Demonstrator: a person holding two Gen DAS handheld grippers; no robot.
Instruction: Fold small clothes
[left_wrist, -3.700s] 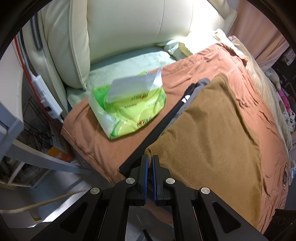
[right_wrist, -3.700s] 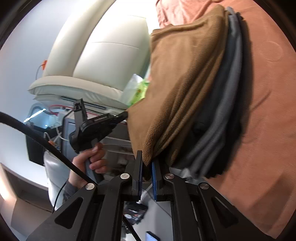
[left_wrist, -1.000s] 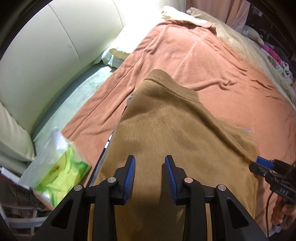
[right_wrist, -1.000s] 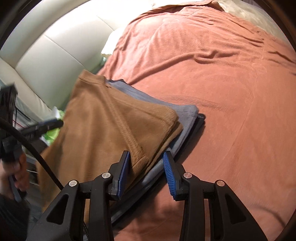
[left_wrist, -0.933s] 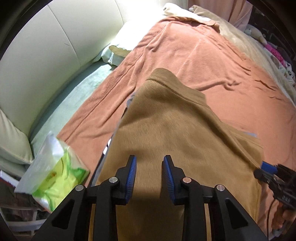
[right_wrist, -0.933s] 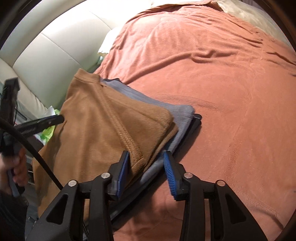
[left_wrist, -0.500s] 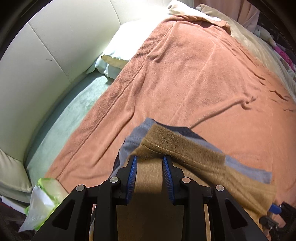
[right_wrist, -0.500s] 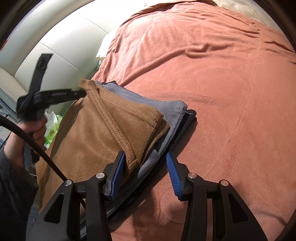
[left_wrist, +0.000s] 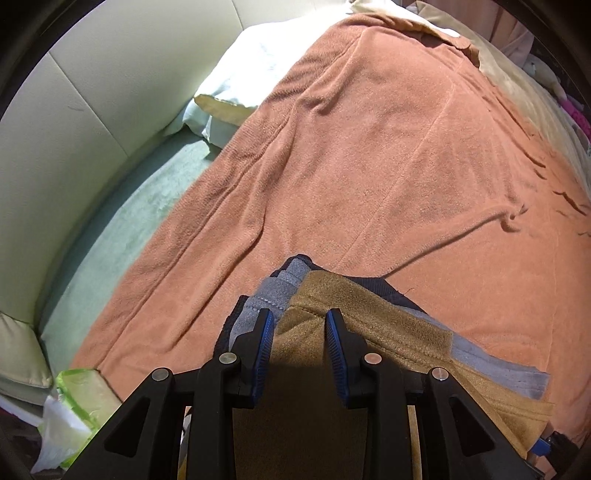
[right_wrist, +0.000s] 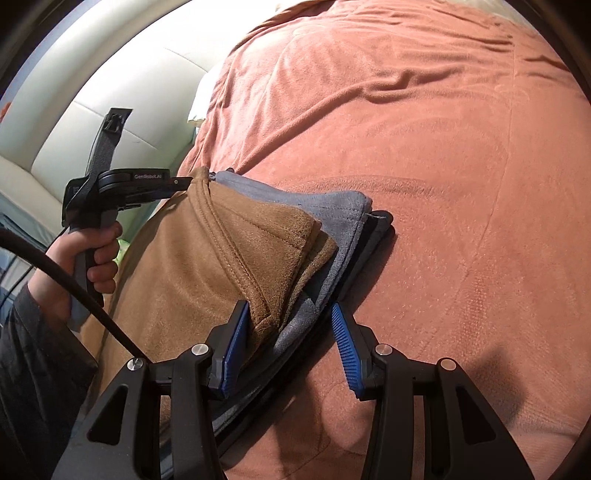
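Beside the folded stack (right_wrist: 236, 258), headboard (left_wrist: 55, 122), pillow (left_wrist: 240, 74), wipes pack (left_wrist: 77, 391).

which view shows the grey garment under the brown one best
The right wrist view. There the grey garment shows a broad corner and a long edge fanned out beneath the brown garment, above darker layers. The left wrist view shows only a corner and a narrow strip of it, partly behind the left gripper.

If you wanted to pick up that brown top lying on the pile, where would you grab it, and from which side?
Probably at the stitched folded corner of the brown top, coming from the near open edge of the pile. There the layers stick out past the grey garment below, so fingers can slip one above and one under. The middle lies flat, offering nothing to pinch.
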